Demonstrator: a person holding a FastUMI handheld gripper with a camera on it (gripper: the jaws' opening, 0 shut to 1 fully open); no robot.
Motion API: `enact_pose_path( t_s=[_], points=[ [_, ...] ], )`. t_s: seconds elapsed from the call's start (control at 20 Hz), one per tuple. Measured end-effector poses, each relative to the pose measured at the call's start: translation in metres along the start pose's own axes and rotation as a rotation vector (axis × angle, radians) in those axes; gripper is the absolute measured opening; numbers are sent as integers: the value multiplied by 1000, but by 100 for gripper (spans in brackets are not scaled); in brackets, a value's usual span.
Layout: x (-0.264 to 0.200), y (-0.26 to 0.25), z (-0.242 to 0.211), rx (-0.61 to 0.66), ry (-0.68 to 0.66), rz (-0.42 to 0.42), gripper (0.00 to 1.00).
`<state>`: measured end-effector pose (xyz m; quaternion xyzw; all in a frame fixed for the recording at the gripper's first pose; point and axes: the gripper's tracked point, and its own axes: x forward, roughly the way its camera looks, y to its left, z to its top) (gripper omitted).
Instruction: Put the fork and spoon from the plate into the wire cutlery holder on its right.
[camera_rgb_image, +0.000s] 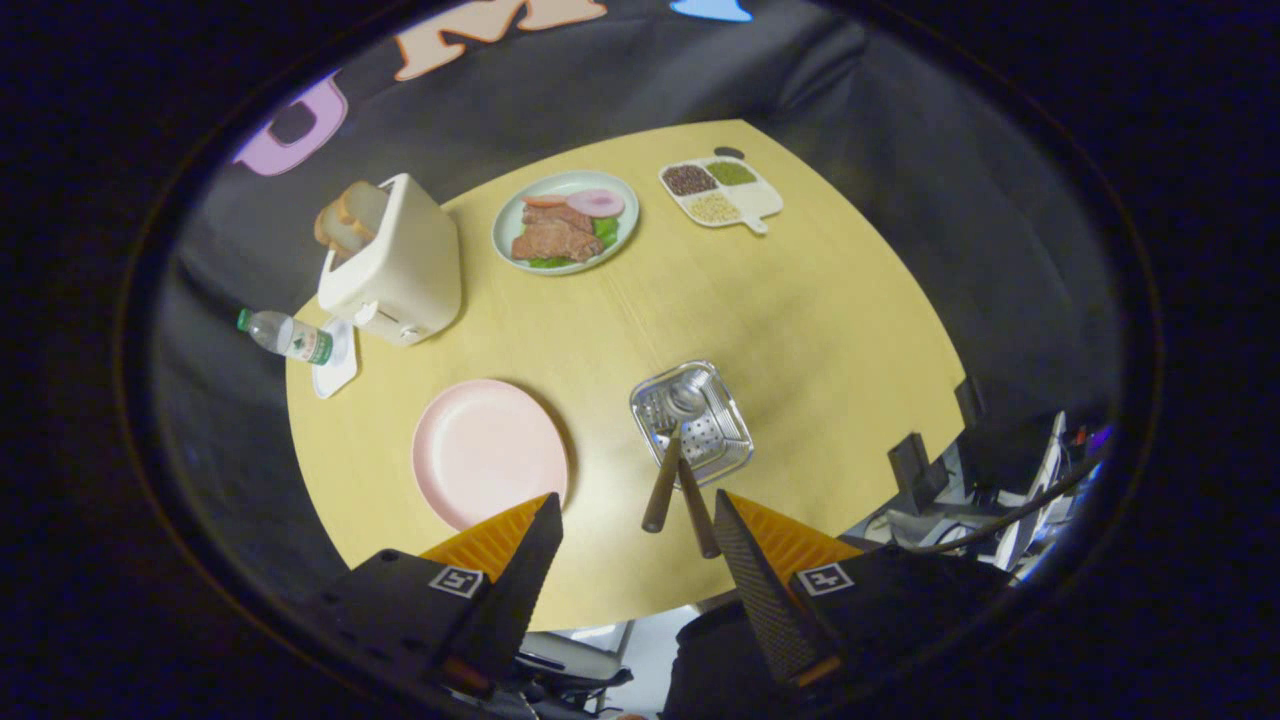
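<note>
Yellow wood makes up the round table (800, 330), with black cloth hanging behind it and a clutter of cables and gear past its right edge. Seen from the gripper view, the gripper (637, 540) hangs high over the near rim, its fingers spread wide and holding nothing. Just ahead of them, the wire cutlery holder (692, 420) stands with two brown-handled utensils leaning out toward the fingers: the spoon (672, 450) with its bowl at the holder's far side and the fork (697, 505) beside it. Left of the holder lies the bare pink plate (488, 452). Beyond sit a toaster (395, 262) with bread, a water bottle (286, 335), a food plate (565, 222) and a divided tray (720, 192).
</note>
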<state>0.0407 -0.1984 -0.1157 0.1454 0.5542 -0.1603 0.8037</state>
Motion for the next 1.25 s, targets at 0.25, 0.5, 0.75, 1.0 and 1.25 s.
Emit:
enact_pose_path(
  t_s=[0.25, 0.5, 0.75, 1.0, 1.25],
  points=[
    [-20, 23, 23, -107, -309, 88, 97],
    [-69, 55, 60, -169, -707, 244, 96],
    [-142, 62, 85, -119, -1093, 337, 95],
    [-160, 52, 72, -110, -1213, 324, 95],
    [-143, 58, 54, -229, -1209, 245, 95]
  ],
)
